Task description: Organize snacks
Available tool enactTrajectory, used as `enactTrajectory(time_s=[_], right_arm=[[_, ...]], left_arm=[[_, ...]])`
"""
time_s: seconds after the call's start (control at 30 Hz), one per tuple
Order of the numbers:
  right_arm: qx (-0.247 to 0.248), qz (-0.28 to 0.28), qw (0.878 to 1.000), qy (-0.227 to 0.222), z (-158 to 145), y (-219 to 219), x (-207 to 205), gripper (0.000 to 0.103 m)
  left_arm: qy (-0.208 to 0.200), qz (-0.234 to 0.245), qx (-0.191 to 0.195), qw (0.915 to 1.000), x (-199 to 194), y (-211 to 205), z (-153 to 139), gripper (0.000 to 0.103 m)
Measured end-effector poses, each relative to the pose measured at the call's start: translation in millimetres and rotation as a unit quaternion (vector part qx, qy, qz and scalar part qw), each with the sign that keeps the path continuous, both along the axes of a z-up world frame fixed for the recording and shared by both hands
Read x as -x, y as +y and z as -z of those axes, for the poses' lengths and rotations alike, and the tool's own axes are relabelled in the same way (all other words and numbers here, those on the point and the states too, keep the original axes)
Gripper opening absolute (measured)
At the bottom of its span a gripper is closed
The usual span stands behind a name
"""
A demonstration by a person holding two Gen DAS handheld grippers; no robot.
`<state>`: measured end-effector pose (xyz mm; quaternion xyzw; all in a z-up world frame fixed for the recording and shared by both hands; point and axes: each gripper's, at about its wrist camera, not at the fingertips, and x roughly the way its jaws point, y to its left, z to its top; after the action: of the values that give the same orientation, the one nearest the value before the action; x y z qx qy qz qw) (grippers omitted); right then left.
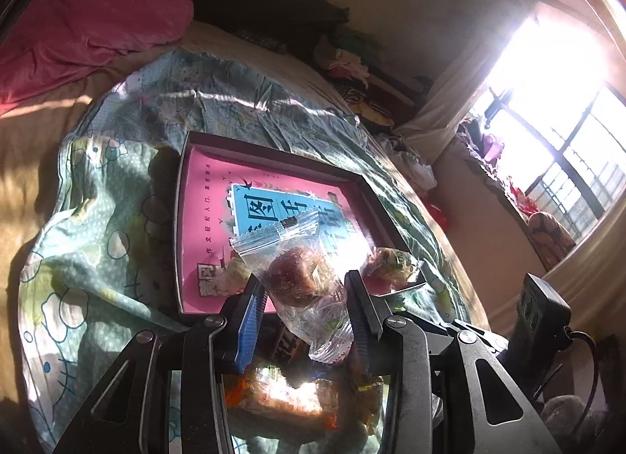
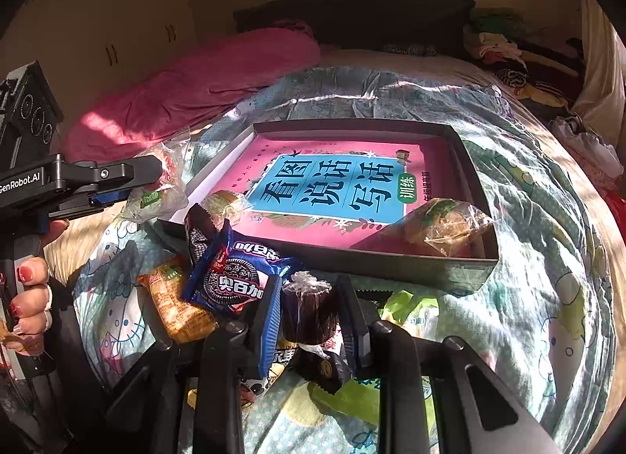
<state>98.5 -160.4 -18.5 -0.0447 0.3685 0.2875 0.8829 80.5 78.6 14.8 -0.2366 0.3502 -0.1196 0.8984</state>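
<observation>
A shallow dark box [image 1: 274,152] lined with a pink book lies on the bed; it also shows in the right wrist view [image 2: 391,262]. My left gripper [image 1: 305,289] is shut on a clear-wrapped reddish pastry [image 1: 297,278], held above the box's near edge; that gripper also shows in the right wrist view [image 2: 129,188] at the left. My right gripper [image 2: 309,309] is shut on a dark brown wrapped cake [image 2: 309,309], just short of the box. Two wrapped pastries [image 2: 442,225] [image 2: 227,201] lie in the box.
Loose snacks lie on the cartoon-print blanket [image 2: 528,258] before the box: a blue Oreo pack [image 2: 234,281], an orange packet [image 2: 176,301], a black wrapper [image 2: 199,235]. A pink quilt [image 2: 203,82] lies behind. Clothes pile up at the far right.
</observation>
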Motion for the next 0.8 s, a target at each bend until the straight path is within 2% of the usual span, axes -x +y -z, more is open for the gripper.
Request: enactTrajectory(time_s=[0.37,0.53,0.8], right_arm=[[-0.025,0.021,0.999,-0.013,-17.5,-8.8,-12.0,0.028],[-0.035,0.029,0.999,-0.017,-22.3,-10.0,-19.6,0.028],[-0.048,0.036,0.998,-0.023,-28.0,-8.2,-30.8,0.028]], left_arm=[[-0.006,-0.048,-0.030,0.9984,-6.3,26.3,-2.0,0.042],[-0.002,-0.060,-0.072,0.9956,-10.9,23.7,2.0,0.042],[0.009,-0.044,-0.126,0.9910,-18.8,5.9,14.7,0.042]])
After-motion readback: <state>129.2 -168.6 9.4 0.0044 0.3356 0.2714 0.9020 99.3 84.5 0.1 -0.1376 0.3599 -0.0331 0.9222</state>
